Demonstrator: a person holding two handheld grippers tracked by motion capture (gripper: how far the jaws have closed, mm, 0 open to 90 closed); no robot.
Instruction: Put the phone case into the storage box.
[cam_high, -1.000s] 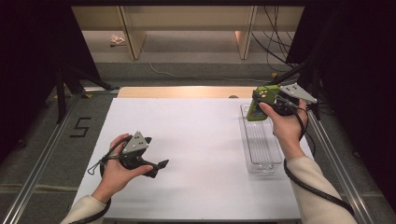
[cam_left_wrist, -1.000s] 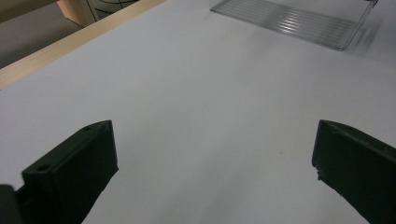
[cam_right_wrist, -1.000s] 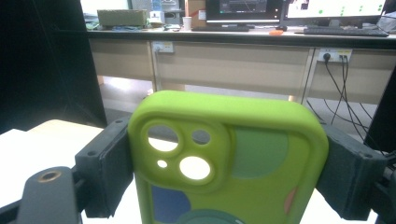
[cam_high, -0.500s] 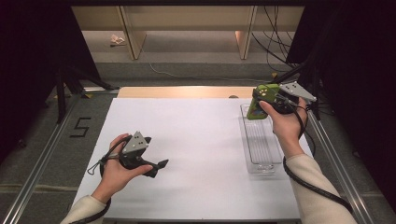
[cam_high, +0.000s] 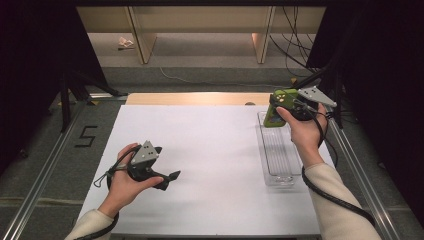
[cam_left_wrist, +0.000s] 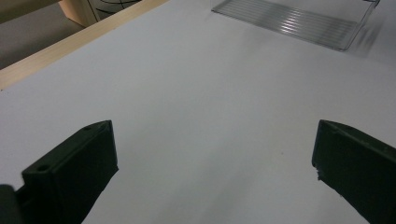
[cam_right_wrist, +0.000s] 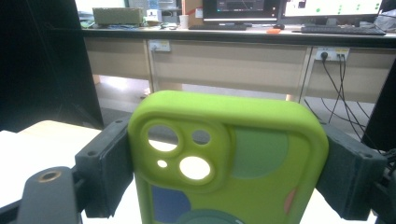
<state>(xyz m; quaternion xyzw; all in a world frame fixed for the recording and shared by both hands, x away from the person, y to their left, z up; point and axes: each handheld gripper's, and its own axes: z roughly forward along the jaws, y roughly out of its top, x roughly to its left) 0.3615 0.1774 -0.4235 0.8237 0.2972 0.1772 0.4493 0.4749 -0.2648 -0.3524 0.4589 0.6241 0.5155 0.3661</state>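
Observation:
A lime-green phone case (cam_right_wrist: 229, 158) with round camera cut-outs stands upright between the two black jaws of my right gripper (cam_right_wrist: 228, 161), which press on its two long sides. In the high view that right gripper (cam_high: 278, 111) holds the phone case (cam_high: 276, 109) in the air above the far end of a clear ribbed plastic tray (cam_high: 280, 175) at the table's right. My left gripper (cam_high: 172, 177) rests low over the white table (cam_high: 210, 150) at the front left. Its jaws stand wide apart over bare white surface, left gripper (cam_left_wrist: 215, 163) holding nothing.
The clear tray (cam_left_wrist: 299, 21) lies lengthwise along the right side of the table. A wooden strip (cam_high: 200, 98) borders the table's far edge. Metal rails (cam_high: 45, 165) run along both sides, and dark stands and cables (cam_high: 300, 55) lie beyond on the floor.

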